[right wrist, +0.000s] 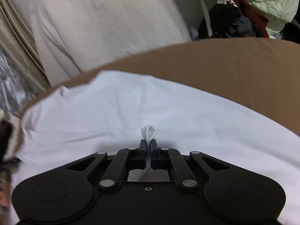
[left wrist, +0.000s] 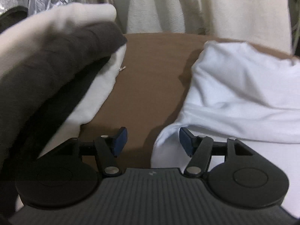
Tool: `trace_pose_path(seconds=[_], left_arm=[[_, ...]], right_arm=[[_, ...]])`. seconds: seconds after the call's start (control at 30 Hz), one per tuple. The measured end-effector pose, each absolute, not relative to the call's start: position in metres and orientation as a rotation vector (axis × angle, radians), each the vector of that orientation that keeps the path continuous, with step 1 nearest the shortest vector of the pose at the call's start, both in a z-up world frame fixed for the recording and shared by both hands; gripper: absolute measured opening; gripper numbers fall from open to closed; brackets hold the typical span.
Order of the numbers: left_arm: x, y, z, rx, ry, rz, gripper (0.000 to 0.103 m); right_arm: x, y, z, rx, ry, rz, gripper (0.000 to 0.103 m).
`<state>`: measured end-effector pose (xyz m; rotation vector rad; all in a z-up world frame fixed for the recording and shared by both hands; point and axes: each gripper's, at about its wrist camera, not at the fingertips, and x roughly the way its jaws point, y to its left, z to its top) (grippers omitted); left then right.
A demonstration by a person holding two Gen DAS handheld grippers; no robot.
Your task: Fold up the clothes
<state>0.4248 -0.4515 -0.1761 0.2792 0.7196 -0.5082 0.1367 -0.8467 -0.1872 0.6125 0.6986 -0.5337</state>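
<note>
Right wrist view: right gripper [right wrist: 148, 151] clamps a pinch of white garment [right wrist: 168, 108] lying on the brown table [right wrist: 243, 65]. Left gripper [left wrist: 152, 140], jaws apart and empty, should seize the near edge squarely.

Brown cloth-covered surface [left wrist: 150, 86] across mid-frame, smooth, far edge curving in the upper part of both views. White garment [left wrist: 243, 97] lying rumpled at right. Stack of white and dark brown folded clothes [left wrist: 56, 71] at left, blurred.
</note>
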Motion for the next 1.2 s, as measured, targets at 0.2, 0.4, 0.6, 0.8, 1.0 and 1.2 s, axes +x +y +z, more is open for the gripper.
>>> trace_pose_path(seconds=[0.2, 0.4, 0.6, 0.8, 1.0, 1.2], left_arm=[[0.415, -0.454, -0.111, 0.160, 0.646, -0.643, 0.059], [0.454, -0.547, -0.129, 0.155, 0.838, -0.731, 0.061], [0.506, -0.604, -0.183, 0.264, 1.056, -0.594, 0.001], [0.535, -0.612, -0.155, 0.156, 0.998, -0.611, 0.001], [0.549, -0.638, -0.174, 0.260, 0.973, -0.586, 0.001], [0.561, -0.603, -0.183, 0.012, 0.960, -0.628, 0.016]], right_arm=[[0.140, -0.842, -0.188, 0.572, 0.727, -0.538, 0.005], [0.138, -0.841, -0.187, 0.567, 0.720, -0.534, 0.005], [0.135, -0.844, -0.197, 0.600, 0.696, -0.518, 0.006], [0.131, -0.848, -0.194, 0.595, 0.674, -0.478, 0.005], [0.132, -0.851, -0.194, 0.642, 0.572, -0.487, 0.004], [0.137, -0.850, -0.188, 0.527, 0.520, -0.521, 0.004]])
